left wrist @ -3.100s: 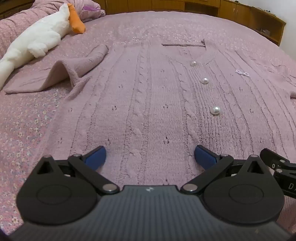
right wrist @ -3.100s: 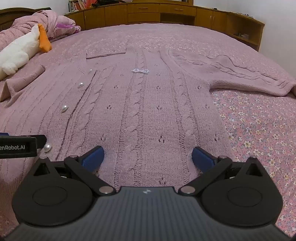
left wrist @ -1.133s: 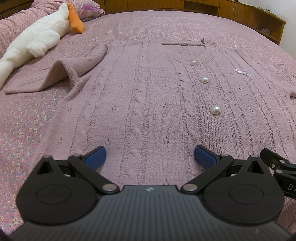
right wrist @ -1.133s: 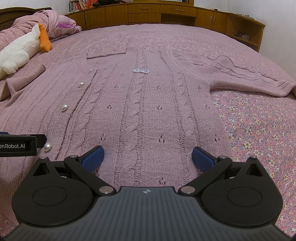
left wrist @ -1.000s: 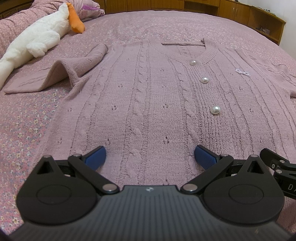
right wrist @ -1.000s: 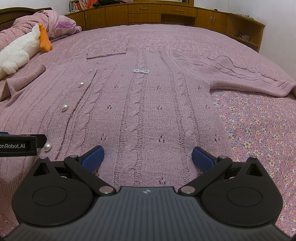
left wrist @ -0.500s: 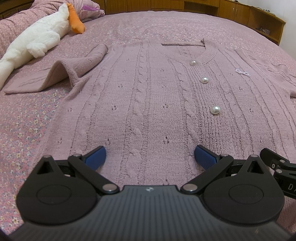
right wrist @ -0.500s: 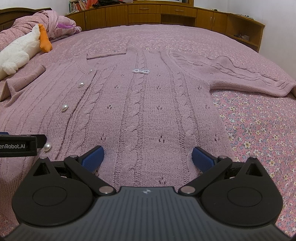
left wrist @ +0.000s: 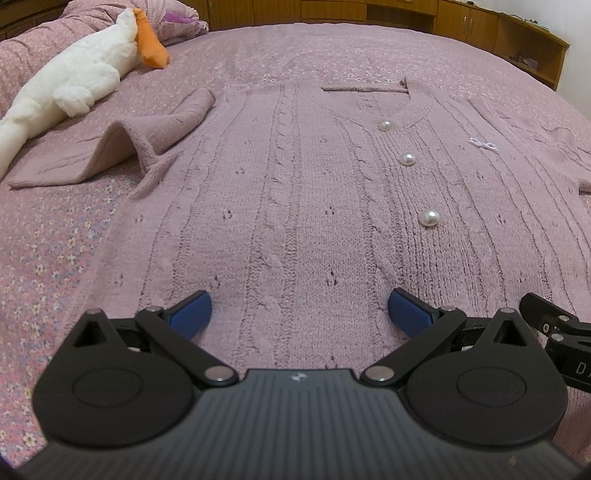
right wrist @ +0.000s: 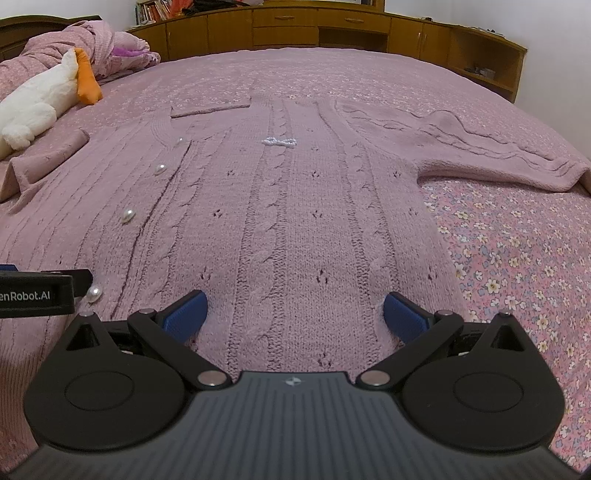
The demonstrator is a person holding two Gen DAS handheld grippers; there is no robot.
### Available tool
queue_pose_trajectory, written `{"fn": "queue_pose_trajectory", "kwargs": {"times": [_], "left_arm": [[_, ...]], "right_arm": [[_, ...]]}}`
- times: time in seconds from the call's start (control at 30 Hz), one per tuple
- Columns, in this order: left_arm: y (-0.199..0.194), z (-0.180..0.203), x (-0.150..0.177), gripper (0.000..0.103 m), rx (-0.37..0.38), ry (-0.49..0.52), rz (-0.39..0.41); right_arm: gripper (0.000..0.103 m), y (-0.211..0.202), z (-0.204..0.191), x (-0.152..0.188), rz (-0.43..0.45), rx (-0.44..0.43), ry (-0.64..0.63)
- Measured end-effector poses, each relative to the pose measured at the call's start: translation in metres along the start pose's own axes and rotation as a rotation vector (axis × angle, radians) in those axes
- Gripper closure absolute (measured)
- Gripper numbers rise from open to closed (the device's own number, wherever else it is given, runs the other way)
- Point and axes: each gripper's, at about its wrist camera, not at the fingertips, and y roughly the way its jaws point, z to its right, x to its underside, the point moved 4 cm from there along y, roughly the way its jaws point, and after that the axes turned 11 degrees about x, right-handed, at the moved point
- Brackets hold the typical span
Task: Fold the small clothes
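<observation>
A mauve cable-knit cardigan (left wrist: pixel 295 192) (right wrist: pixel 295 206) with pearl buttons (left wrist: pixel 428 217) lies flat, front up, on the bed. Its left sleeve (left wrist: pixel 110 151) is bunched and folded over; its right sleeve (right wrist: pixel 480 147) stretches out to the right. My left gripper (left wrist: pixel 299 312) is open, low over the hem on the cardigan's left half, blue pads wide apart. My right gripper (right wrist: pixel 293 312) is open too, over the hem on the right half. Each gripper's edge shows in the other's view. Nothing is held.
The bed carries a pink floral bedspread (right wrist: pixel 517 266). A white plush goose with an orange beak (left wrist: pixel 74 85) lies at the far left beside a rumpled quilt (right wrist: pixel 74 40). Wooden cabinets (right wrist: pixel 332 26) run along the far wall.
None of note; both grippers stay open in the same place over the hem, and the cardigan has not moved.
</observation>
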Motion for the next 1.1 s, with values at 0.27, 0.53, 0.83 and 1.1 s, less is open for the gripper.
{"fn": "queue_pose_trajectory", "kwargs": {"times": [0.27,0.53,0.83,1.1], "left_arm": [[-0.002,0.002,0.002,0.000,-0.015,-0.004,0.010],[-0.010,0.003,0.002,0.000,-0.005,-0.001,0.008],[-0.021,0.002,-0.007,0.000,0.008,-0.005,0.019],[-0.014,-0.002,-0.002,0.000,0.015,-0.046,-0.044]], "right_arm": [[0.000,-0.001,0.003,0.001,0.008,-0.018,0.007],[0.000,-0.004,0.019,-0.006,-0.030,-0.133,0.026],[0.000,0.005,0.088,-0.033,0.001,-0.231,0.264],[0.000,0.032,0.169,-0.060,0.062,-0.200,0.432]]}}
